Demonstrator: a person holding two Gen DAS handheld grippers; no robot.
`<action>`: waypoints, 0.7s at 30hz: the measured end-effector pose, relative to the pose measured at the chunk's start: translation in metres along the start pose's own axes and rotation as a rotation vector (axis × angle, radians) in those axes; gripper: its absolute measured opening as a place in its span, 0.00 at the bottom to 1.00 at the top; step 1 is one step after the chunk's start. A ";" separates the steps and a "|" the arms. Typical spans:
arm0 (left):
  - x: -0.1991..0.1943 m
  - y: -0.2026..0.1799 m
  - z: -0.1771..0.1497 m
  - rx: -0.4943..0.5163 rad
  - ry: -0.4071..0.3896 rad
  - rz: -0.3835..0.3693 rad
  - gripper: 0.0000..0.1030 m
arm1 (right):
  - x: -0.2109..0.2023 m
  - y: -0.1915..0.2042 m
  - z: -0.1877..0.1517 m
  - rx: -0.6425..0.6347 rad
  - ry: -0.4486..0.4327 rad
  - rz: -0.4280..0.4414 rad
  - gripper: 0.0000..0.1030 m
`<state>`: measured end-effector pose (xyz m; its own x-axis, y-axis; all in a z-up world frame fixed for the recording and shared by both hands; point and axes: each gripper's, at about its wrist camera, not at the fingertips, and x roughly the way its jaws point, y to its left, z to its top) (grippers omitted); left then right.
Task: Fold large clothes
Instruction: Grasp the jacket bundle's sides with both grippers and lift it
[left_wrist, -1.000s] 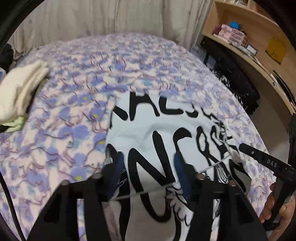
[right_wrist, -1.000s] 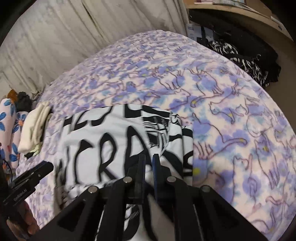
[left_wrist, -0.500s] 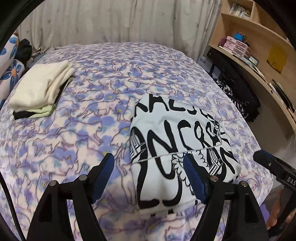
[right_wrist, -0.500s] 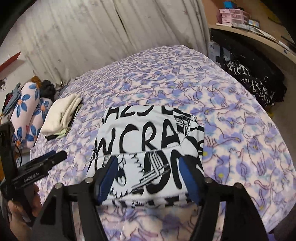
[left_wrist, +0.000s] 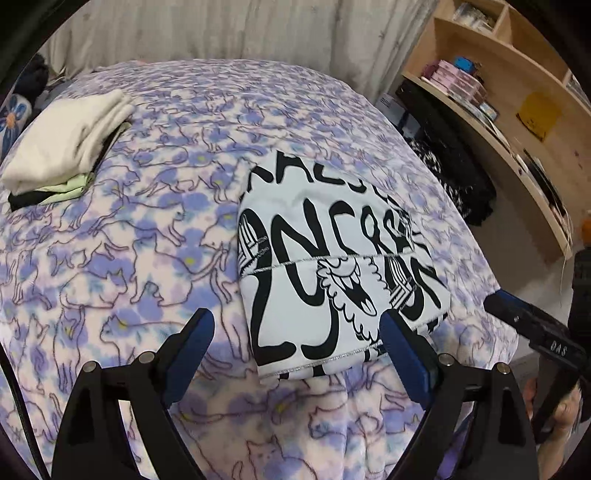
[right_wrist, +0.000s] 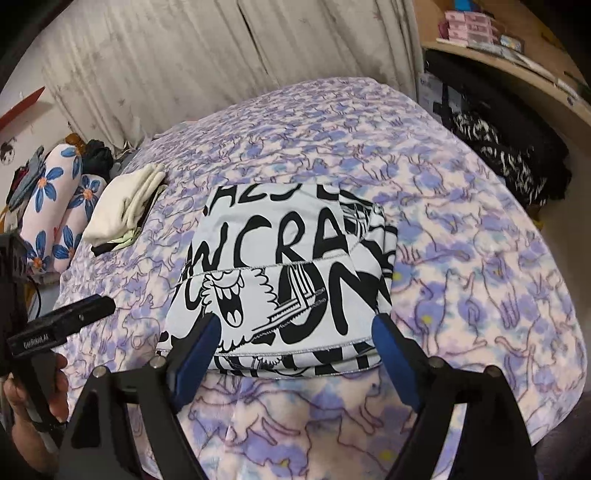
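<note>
Lying folded flat on the bed (left_wrist: 110, 236), the printed shirt (left_wrist: 332, 266) is left untouched, both tools (left (left_wrist: 297, 345), right (right_wrist: 295, 349)) held released, jaws spread, above its near edge.

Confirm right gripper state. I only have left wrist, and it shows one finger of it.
Observer: Right gripper is open, nothing between its fingers. The shirt lies folded just beyond them.
Operator: Shirt's right edge tidy?
Observer: Not quite. Under-layers poke out at its far right corner.
Operator: Left of the pile is cut off for me.
Observer: Two floral pillows lie beside the pile, past the bed's edge.
</note>
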<state>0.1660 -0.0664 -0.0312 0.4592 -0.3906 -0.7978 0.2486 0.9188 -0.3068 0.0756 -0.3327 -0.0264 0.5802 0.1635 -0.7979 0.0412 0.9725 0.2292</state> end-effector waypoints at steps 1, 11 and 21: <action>0.001 -0.001 0.000 0.004 0.003 0.002 0.87 | 0.002 -0.003 -0.001 0.008 0.006 0.004 0.82; 0.027 0.007 0.002 -0.081 0.059 -0.093 0.87 | 0.025 -0.016 -0.007 0.017 0.046 0.022 0.95; 0.090 0.031 0.002 -0.183 0.165 -0.123 0.87 | 0.073 -0.065 -0.006 0.177 0.133 0.104 0.95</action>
<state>0.2173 -0.0736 -0.1114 0.2858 -0.4992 -0.8180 0.1291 0.8659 -0.4833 0.1101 -0.3829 -0.1030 0.4770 0.2934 -0.8285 0.1355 0.9068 0.3991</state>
